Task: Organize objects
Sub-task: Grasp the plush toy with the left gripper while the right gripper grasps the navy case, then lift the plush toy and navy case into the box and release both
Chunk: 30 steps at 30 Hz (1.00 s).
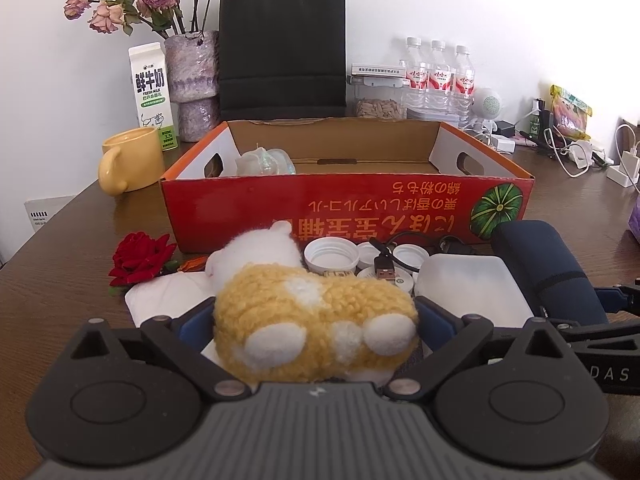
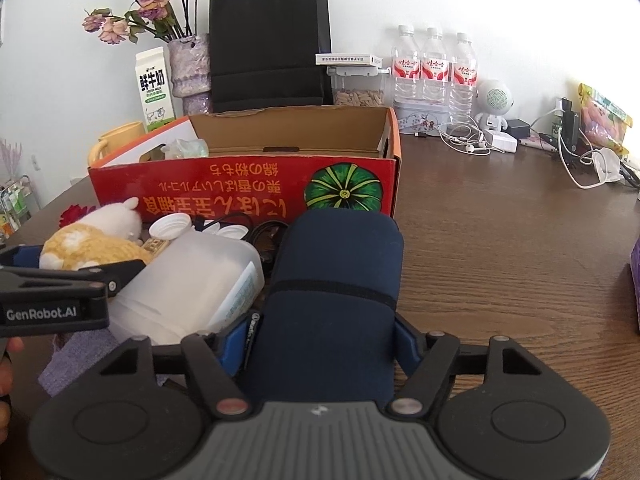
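My left claw (image 1: 316, 320) clamps the plush toy (image 1: 312, 320). My right claw (image 2: 320, 332) grips the navy pouch (image 2: 332, 280). I judge the soft pouch could slip, or snag the box (image 2: 248, 184) rim at mid-frame.

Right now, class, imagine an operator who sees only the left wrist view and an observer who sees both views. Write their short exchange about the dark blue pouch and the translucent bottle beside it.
Operator: I see only one end of the dark blue pouch. Where is the right gripper?
Observer: The right gripper straddles the dark blue pouch, with a blue pad at each side. I cannot tell whether it squeezes.
Operator: The translucent bottle looks plain to me. Any markings?
Observer: Yes. The translucent bottle lies on its side, and a white label with blue print runs along the edge nearest the pouch.
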Tool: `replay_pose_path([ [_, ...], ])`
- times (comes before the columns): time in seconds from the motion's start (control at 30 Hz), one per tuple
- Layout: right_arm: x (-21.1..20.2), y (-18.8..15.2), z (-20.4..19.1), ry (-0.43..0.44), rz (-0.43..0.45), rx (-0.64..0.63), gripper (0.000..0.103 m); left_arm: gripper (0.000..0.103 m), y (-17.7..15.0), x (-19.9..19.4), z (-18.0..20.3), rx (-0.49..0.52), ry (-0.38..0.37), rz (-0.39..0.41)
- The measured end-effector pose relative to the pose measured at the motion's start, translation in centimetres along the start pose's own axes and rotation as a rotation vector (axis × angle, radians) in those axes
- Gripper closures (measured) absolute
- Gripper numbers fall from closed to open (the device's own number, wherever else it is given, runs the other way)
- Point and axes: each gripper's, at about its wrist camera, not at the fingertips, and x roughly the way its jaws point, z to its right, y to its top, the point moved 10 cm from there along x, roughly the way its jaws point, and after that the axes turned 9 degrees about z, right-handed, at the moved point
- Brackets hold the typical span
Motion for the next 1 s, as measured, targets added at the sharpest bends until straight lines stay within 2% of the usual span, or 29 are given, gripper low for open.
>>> replay_pose_path([
  [0.4, -0.8, 0.2, -0.3, 0.001, 0.021, -0.001, 0.036, 0.007, 0.1, -0.7, -0.1, -0.002, -0.012, 0.024],
  [1.0, -2.8, 1.6, -0.6, 0.000, 0.077, -0.017, 0.041, 0.009, 1.7, -3.2, -0.5, -0.009, -0.039, 0.106],
])
